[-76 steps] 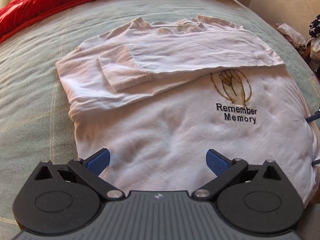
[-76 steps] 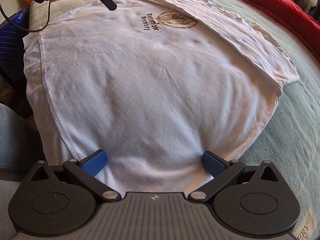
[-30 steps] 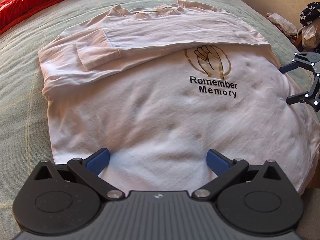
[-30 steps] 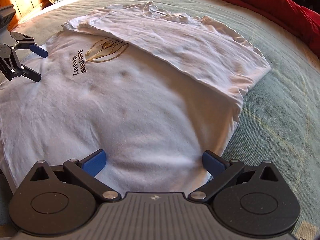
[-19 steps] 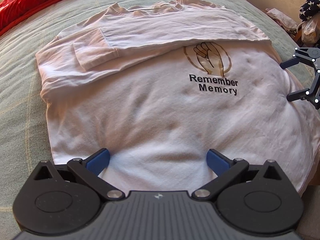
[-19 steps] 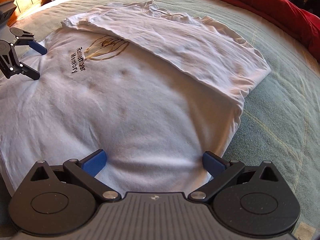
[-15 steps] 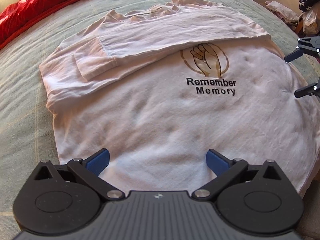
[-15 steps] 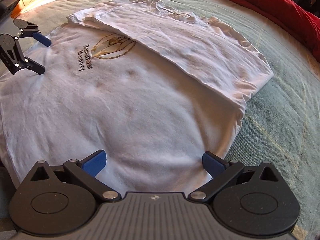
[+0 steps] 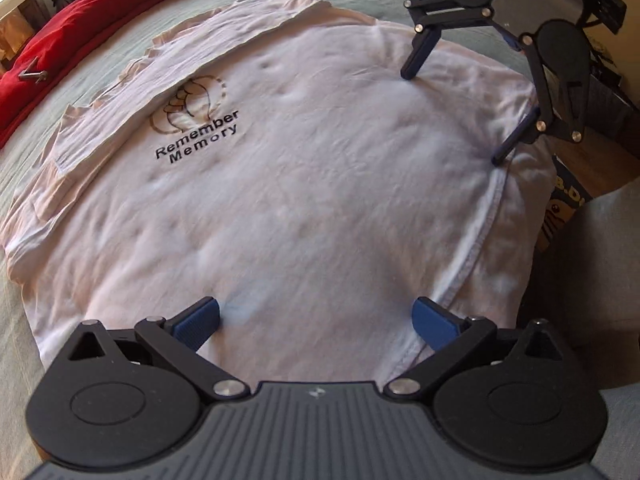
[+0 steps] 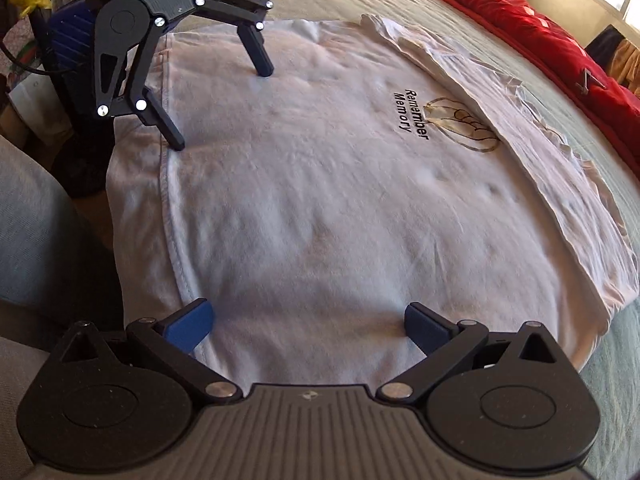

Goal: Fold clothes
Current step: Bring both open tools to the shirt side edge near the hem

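Both the left hand-held gripper (image 9: 316, 316) and right hand-held gripper (image 10: 306, 322) are hovering wide open and empty along the white shirt (image 9: 320, 200)'s near hem, seemingly lining up to pinch it for a fold.

Pale green bedspread (image 9: 24, 152), red quilt (image 10: 520, 20) along its far edge

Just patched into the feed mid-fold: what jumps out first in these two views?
A white shirt printed "Remember Memory" fills both views, spread on a green bed, its far side already folded over. Both open grippers touch down along its near hem: the right gripper shows at the left camera's upper right, the left gripper at the right camera's upper left. A red quilt edges the far side.
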`<state>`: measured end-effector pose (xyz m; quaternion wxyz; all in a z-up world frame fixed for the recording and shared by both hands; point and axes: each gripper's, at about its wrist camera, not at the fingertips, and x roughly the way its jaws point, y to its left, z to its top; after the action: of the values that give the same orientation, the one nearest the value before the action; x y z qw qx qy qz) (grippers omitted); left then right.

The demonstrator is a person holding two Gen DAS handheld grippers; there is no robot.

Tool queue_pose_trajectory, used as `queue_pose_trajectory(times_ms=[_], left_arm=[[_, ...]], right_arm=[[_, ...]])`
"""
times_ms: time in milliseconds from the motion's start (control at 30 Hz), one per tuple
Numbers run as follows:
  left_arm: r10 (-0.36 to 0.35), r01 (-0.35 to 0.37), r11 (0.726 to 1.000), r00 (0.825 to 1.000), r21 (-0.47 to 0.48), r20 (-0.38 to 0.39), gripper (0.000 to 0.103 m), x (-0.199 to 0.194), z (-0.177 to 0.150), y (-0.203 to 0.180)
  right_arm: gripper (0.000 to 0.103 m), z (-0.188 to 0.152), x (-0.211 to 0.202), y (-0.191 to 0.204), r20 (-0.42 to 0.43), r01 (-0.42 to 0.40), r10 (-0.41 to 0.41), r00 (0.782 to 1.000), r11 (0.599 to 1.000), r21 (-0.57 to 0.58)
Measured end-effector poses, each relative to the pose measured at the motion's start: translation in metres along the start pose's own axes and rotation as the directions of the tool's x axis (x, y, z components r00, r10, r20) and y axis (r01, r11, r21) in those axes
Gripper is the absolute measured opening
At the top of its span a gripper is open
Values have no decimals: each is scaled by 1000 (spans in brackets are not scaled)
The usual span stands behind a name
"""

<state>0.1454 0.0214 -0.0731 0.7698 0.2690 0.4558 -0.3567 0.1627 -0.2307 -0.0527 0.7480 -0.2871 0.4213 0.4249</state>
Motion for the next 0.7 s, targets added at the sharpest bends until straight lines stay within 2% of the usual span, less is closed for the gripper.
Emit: queue_pose_trajectory(times_ms=[100,200,267,500,700], left_arm=[[-3,3,1000,1000,-3,-26,102,-10,-4,-5],[-19,18,995,1000,102,5,102,-21,-8,-24],[-26,21,982,999,190,26,102,-22,-12,-40],[0,-33,903,997,429,76,102,-9,-27,-75],[30,-97,799,992,593,121,102,7,-39,-101]], right_arm=[[103,0,1,-4,-17,-6,6,1000,1000,14],[103,1,2,-2,-24,1,-1,1000,1000,-7],[103,2,2,-1,-21,9,-9,1000,1000,-16],[103,-1,1,0,-13,16,-16,1000,1000,-5],[103,0,-1,3,-4,32,-32,999,999,-17]])
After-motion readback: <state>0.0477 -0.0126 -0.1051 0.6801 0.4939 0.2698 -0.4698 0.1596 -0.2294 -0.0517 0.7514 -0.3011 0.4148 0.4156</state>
